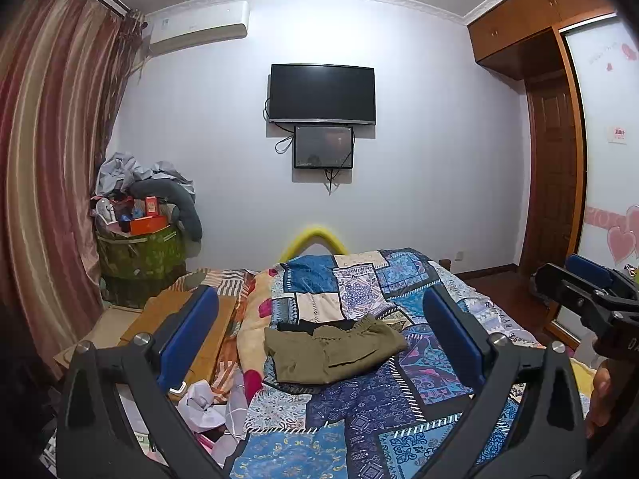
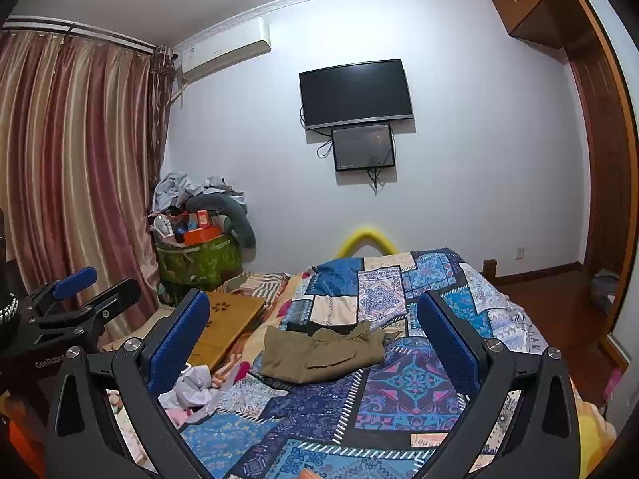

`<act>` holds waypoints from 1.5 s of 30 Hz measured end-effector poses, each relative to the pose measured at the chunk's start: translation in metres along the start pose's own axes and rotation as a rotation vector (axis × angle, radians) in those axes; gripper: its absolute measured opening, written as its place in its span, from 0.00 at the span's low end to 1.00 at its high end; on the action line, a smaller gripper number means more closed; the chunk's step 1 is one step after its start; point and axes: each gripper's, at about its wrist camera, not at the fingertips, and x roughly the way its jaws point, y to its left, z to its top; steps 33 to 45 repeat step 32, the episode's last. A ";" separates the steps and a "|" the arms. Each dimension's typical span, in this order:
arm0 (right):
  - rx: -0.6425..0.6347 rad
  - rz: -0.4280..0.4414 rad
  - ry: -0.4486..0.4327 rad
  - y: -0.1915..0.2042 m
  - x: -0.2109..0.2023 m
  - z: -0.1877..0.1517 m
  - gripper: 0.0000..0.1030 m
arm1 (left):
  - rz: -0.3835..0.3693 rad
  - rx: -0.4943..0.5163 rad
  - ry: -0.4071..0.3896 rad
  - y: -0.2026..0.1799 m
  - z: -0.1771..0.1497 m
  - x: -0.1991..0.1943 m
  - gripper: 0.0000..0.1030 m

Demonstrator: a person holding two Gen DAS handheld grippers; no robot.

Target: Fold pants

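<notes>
Pants (image 1: 333, 353), olive in colour, lie at the middle of both views as a compact, roughly rectangular bundle on the patchwork quilt (image 1: 359, 419) of the bed, so the folding looks largely or wholly done; a somewhat rumpled upper edge and a dark garment (image 1: 315, 325) peeking from behind it are all that might want tidying. Going from the left of the frame, a wooden board (image 2: 227, 321) and crumpled white paper (image 2: 191, 387) crowd the lower left beside the bed, leaving little free room there. In the centre the quilt around the bundle is bare and flat, with open space in front of it. To the right the quilt runs toward the bed's far edge and the wooden floor (image 2: 559, 299) beyond, well apart from the bundle. The left claw (image 1: 319, 339) and the right claw (image 2: 315, 339) are both spread wide and released, gripping nothing, held above the bed short of the pants.
</notes>
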 end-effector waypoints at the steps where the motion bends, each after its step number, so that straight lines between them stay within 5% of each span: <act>1: 0.001 -0.003 -0.001 -0.001 0.000 0.000 1.00 | -0.002 -0.001 0.001 0.000 0.000 0.001 1.00; 45: -0.020 -0.014 -0.003 0.006 0.003 -0.005 1.00 | -0.062 0.000 0.034 0.003 -0.008 0.012 1.00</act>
